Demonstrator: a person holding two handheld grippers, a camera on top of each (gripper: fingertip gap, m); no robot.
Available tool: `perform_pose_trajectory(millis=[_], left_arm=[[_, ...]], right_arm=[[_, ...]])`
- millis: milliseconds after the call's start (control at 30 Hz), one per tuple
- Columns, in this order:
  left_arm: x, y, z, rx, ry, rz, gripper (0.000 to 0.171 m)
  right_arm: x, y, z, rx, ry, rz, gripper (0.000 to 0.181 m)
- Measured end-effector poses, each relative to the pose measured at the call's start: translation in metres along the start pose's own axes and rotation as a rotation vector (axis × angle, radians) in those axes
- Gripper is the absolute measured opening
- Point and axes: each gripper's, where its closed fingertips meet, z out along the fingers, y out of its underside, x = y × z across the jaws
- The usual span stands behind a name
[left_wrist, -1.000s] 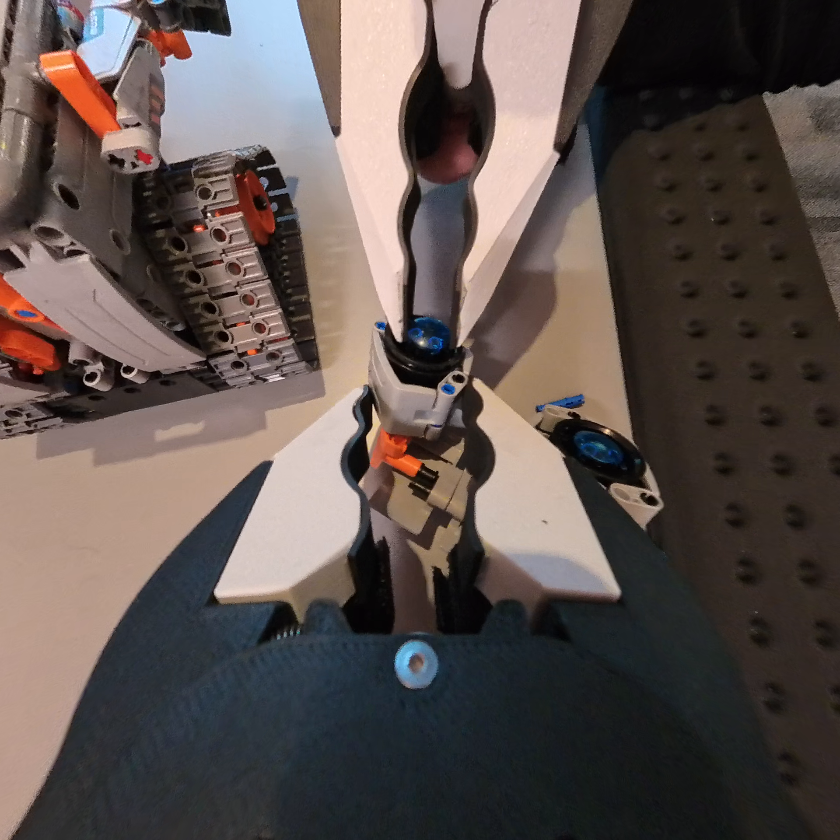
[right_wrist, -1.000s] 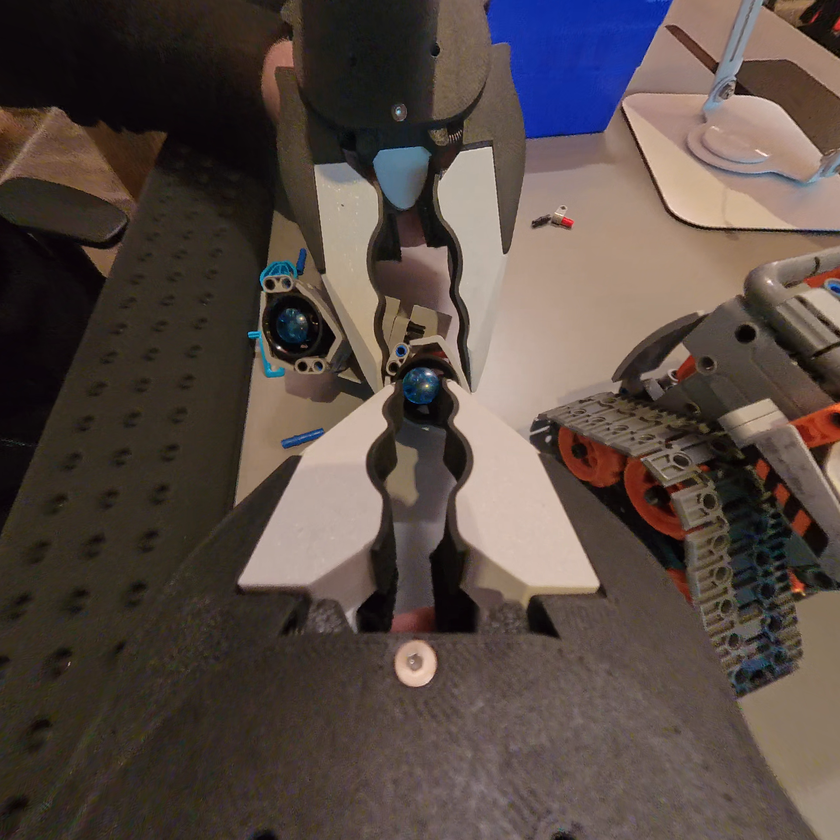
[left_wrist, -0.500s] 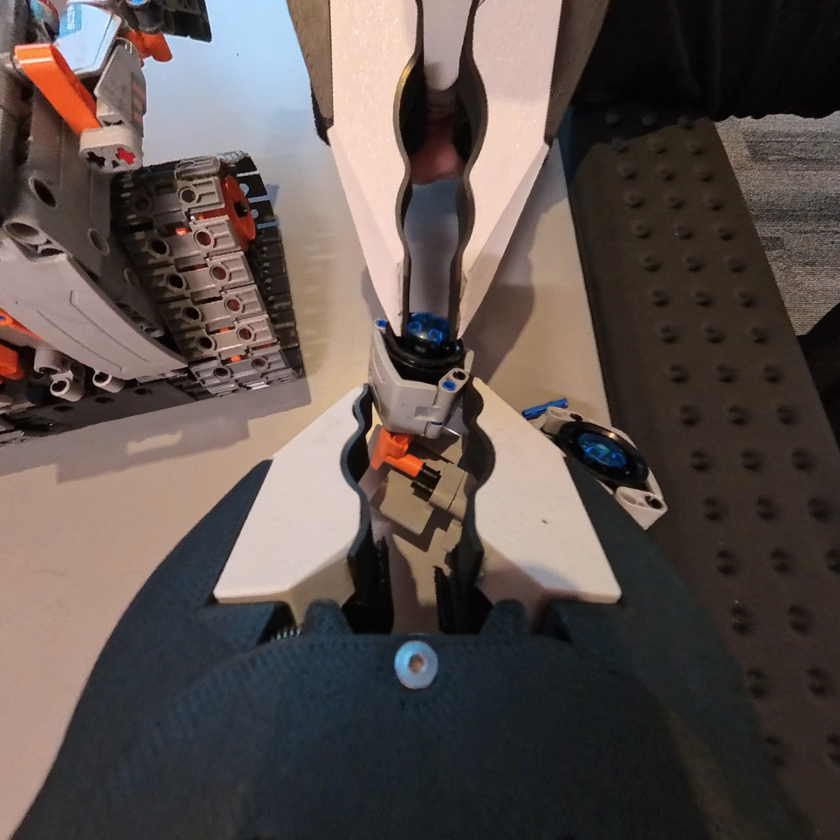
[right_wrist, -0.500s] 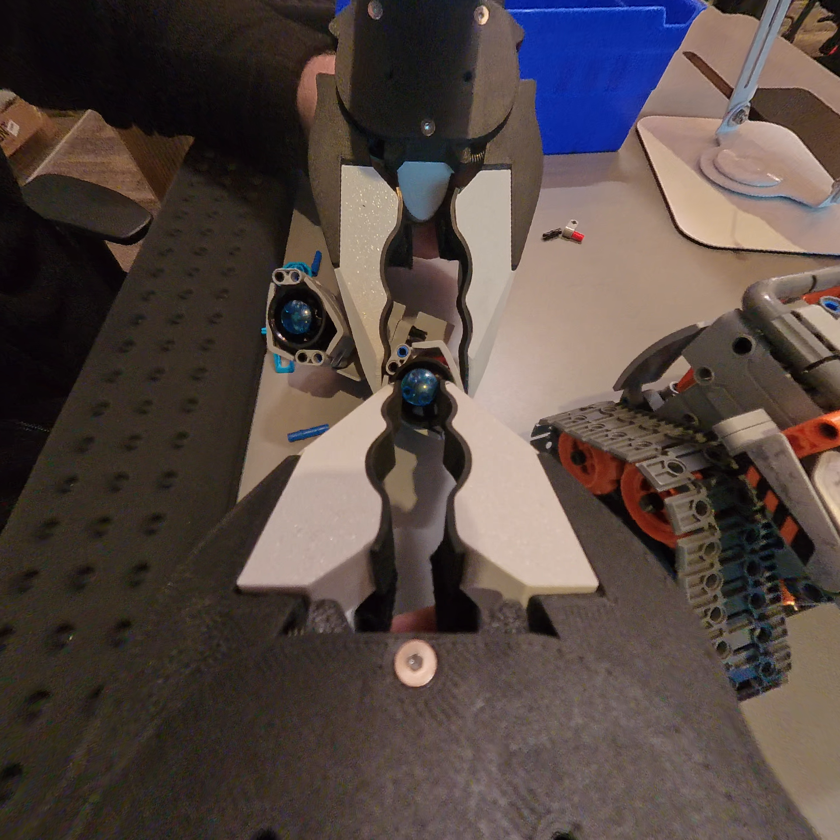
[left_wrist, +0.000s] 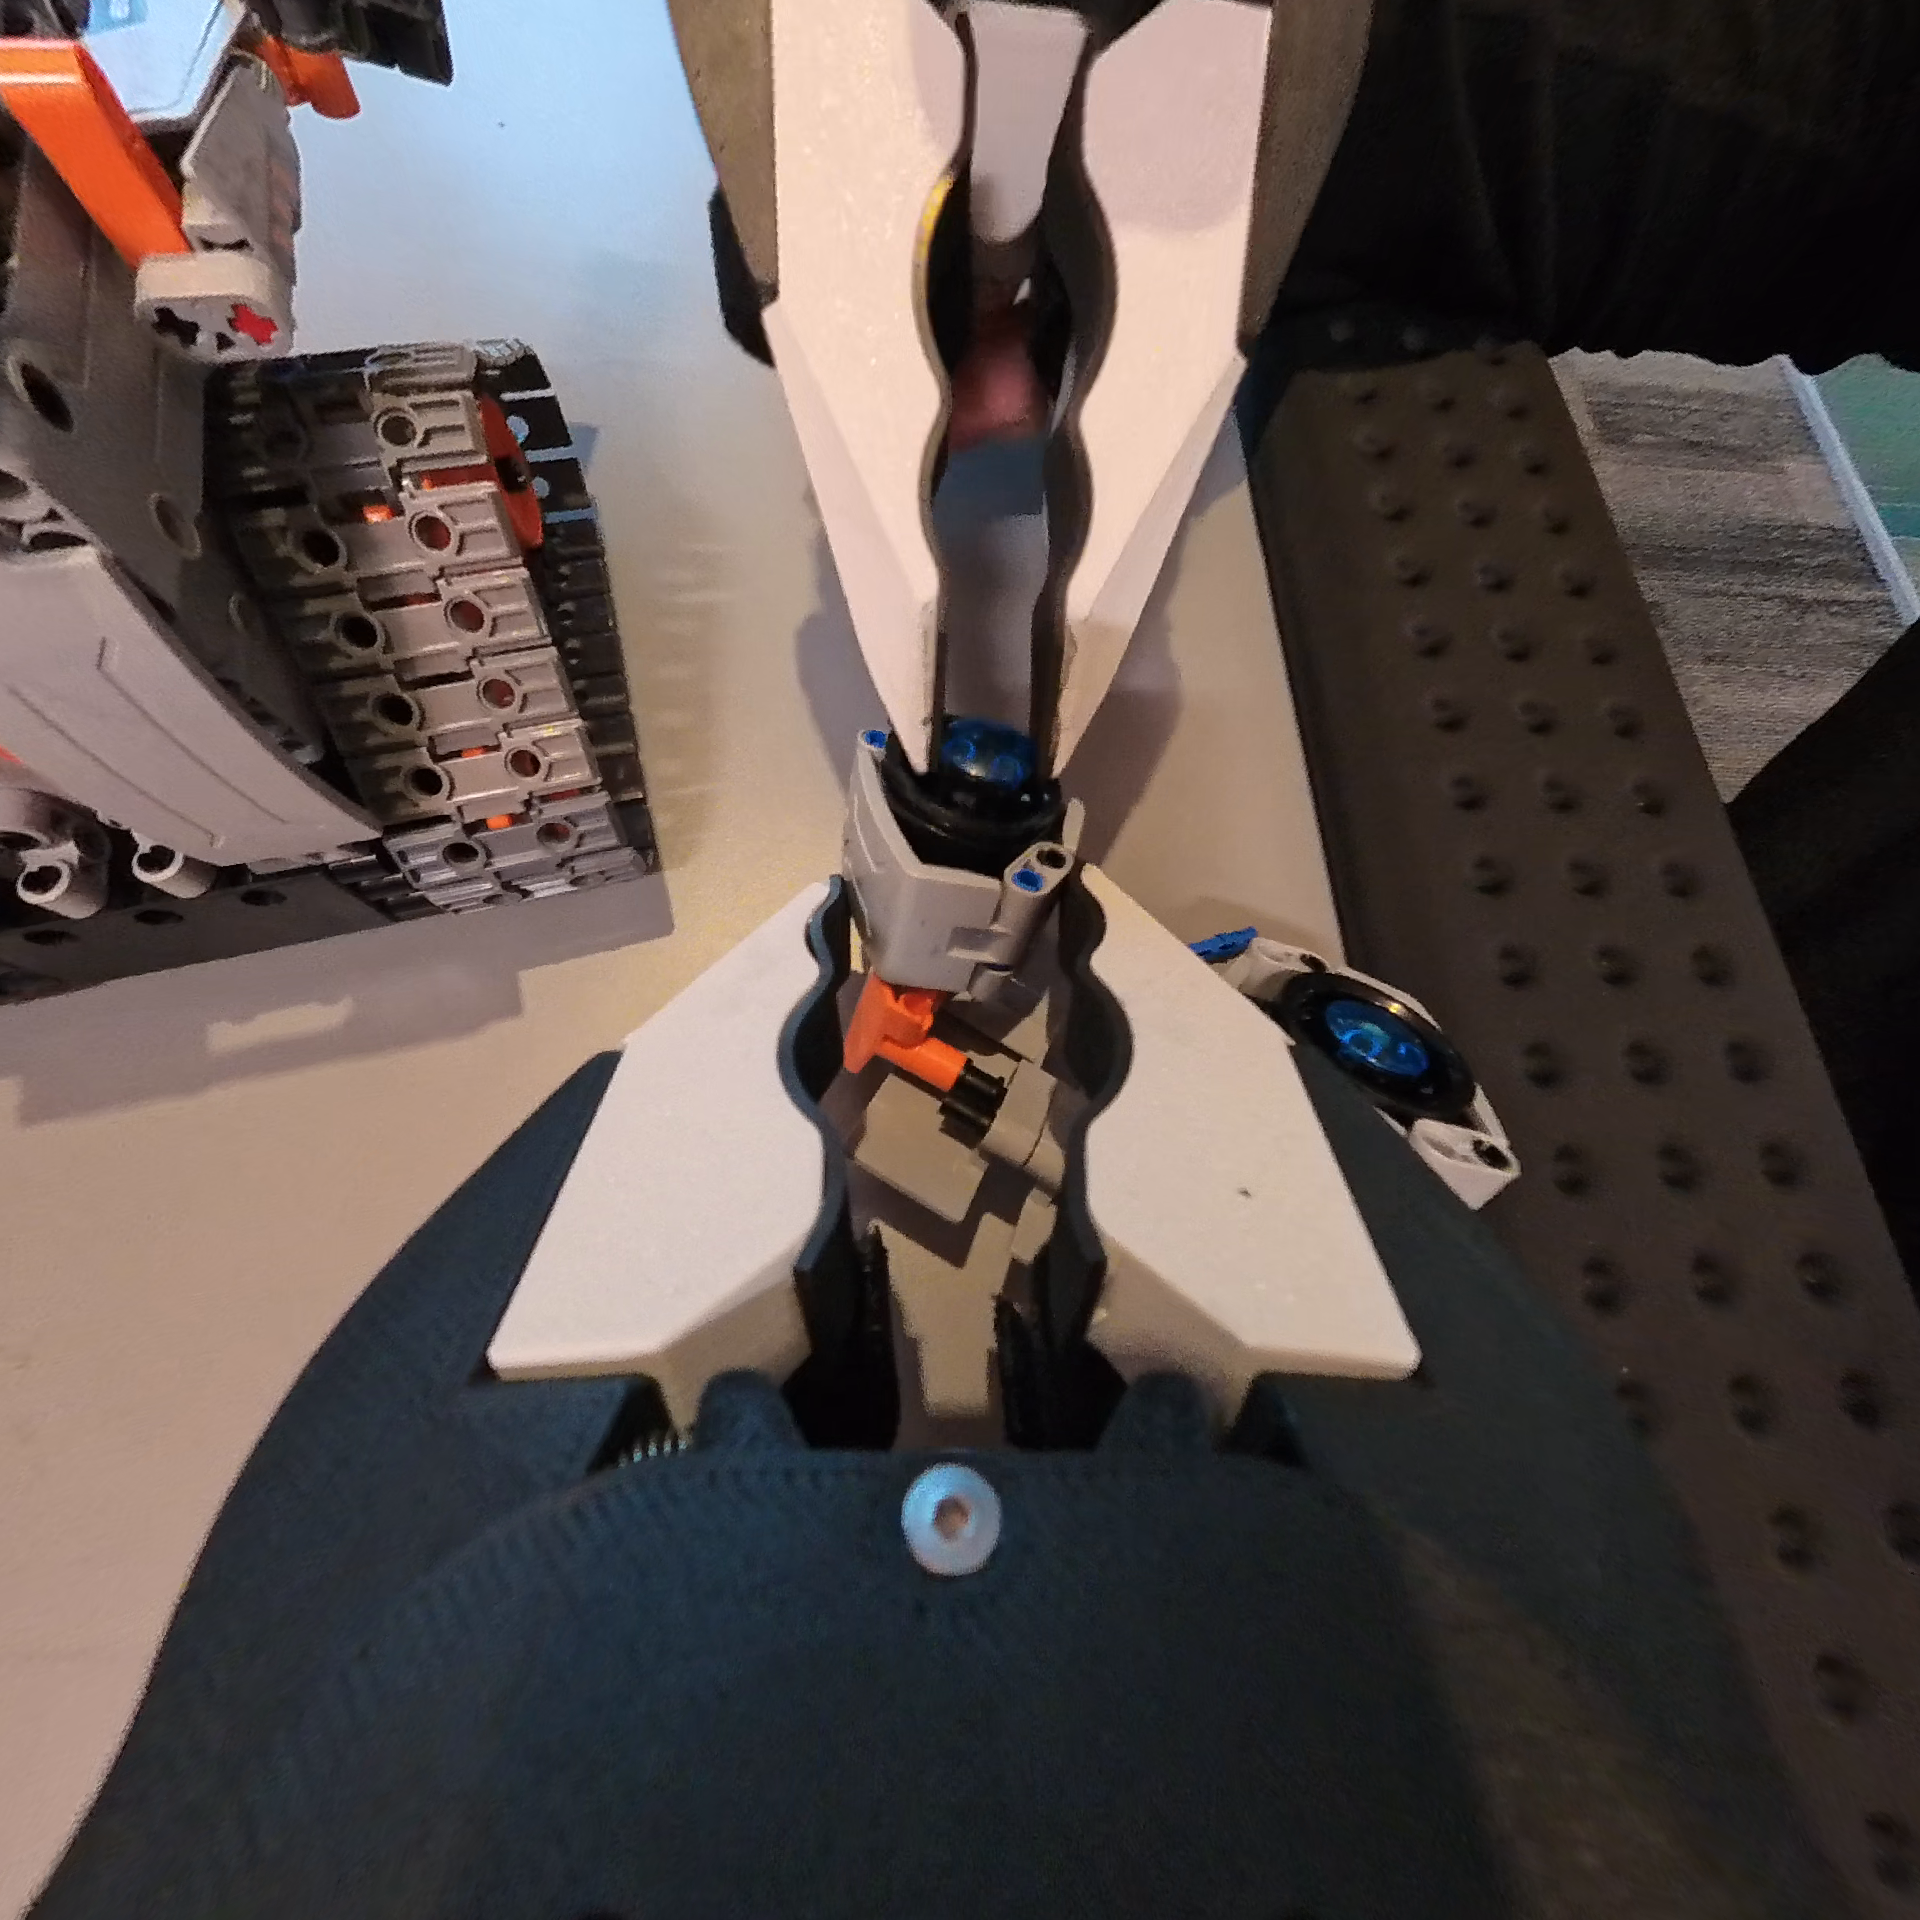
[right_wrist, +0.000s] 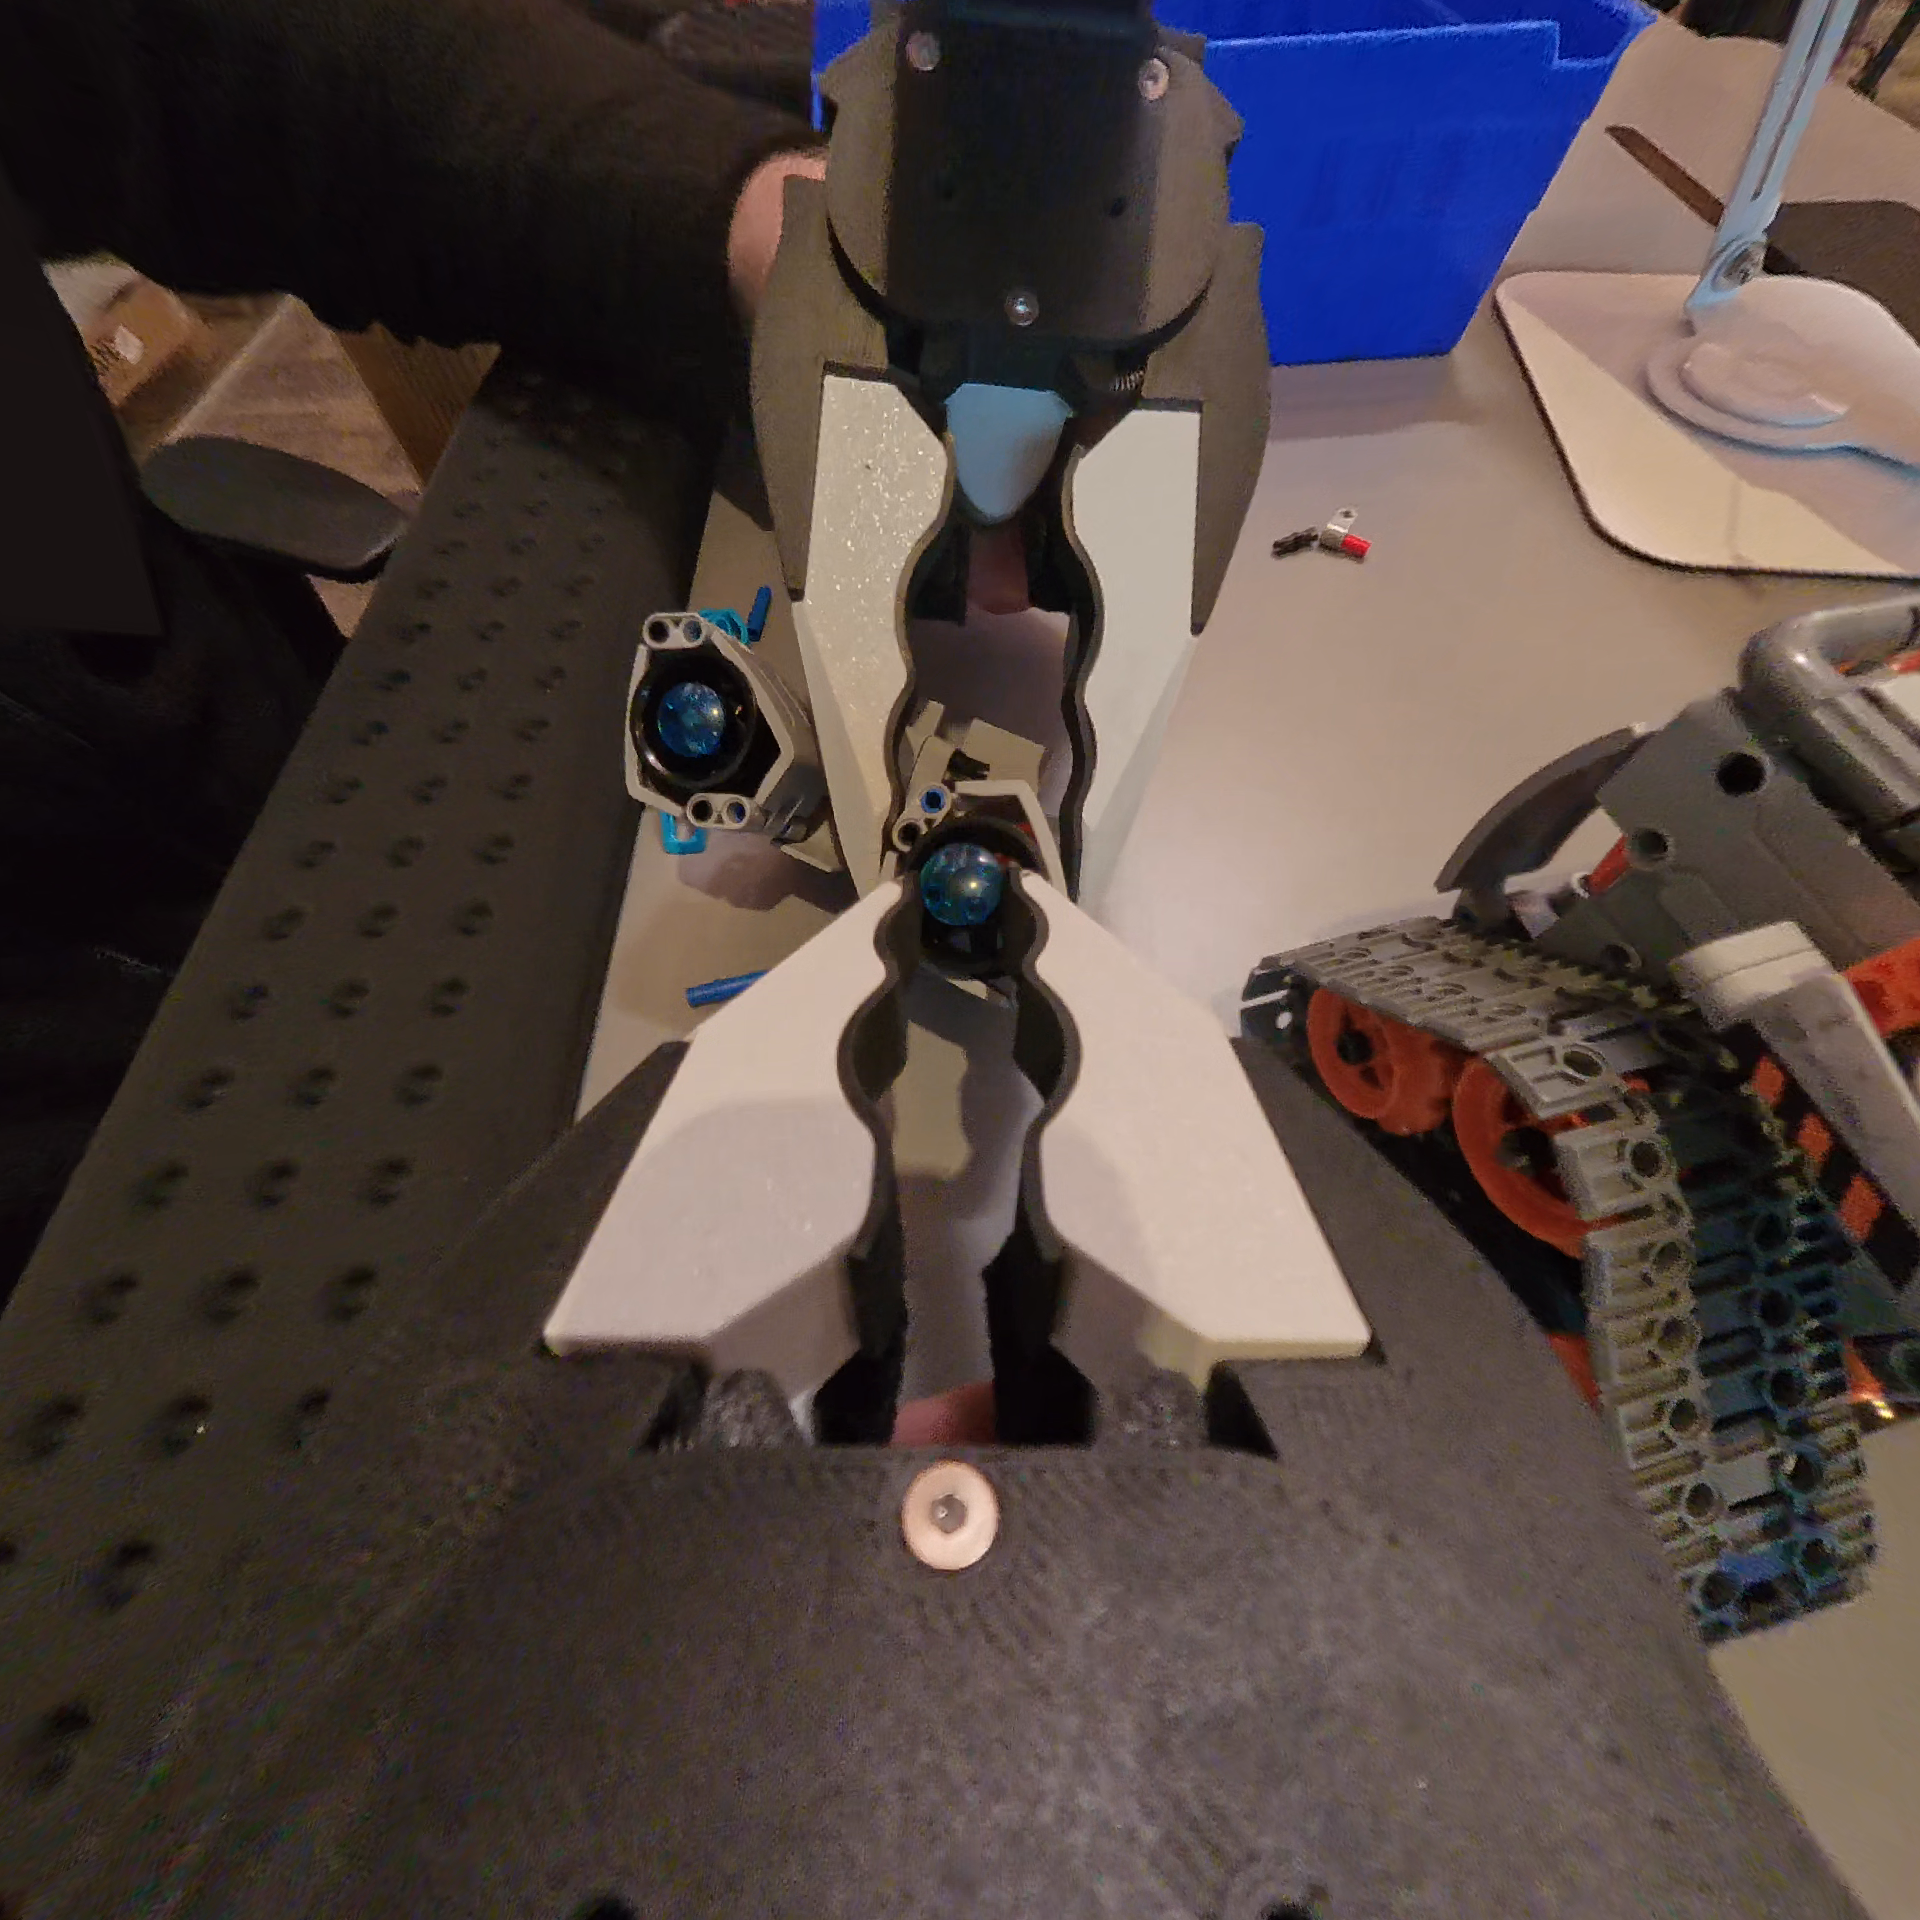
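A grey brick assembly (left_wrist: 935, 914) with a black socket and a blue ball (left_wrist: 982, 753) is held above the table between both grippers. My left gripper (left_wrist: 956, 904) is shut on its grey body; an orange pin (left_wrist: 894, 1029) shows between the fingers behind it. My right gripper (left_wrist: 987, 748) comes in from the opposite side, with its tips closed at the blue ball. In the right wrist view the right gripper (right_wrist: 961, 894) clamps the blue ball (right_wrist: 961, 883), and the left gripper (right_wrist: 971, 821) faces it, tip to tip.
A second grey ball socket piece (left_wrist: 1371, 1049) (right_wrist: 707, 727) lies on the table beside a black perforated panel (right_wrist: 312, 935). A grey and orange tracked vehicle (left_wrist: 416, 644) (right_wrist: 1662, 1143) stands close by. A blue bin (right_wrist: 1403, 187), a white stand base (right_wrist: 1714, 436) and small loose pins (right_wrist: 1330, 540) lie farther off. The grippers are tip to tip, or close to it. Left tips and right tips are each some 35 centimeters from the white stand base (right_wrist: 1714, 436).
Both grippers keep their hold on the assembly. The pair has shifted slightly, and more of the blue bin now shows in the right wrist view.
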Motion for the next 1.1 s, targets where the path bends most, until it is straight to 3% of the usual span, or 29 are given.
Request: perform_pose_trajectory(millis=[467,1100], left_arm=[[0.0024,0.0007,0.0028,0.002,0.032,-0.011,0.036],[0.0031,-0.0006,0.0021,0.026,0.052,-0.027,0.038]], right_arm=[[-0.0014,0.0059,-0.0001,-0.097,0.043,-0.065,0.013],[-0.0021,0.0032,-0.0026,-0.033,0.043,0.006,0.013]])
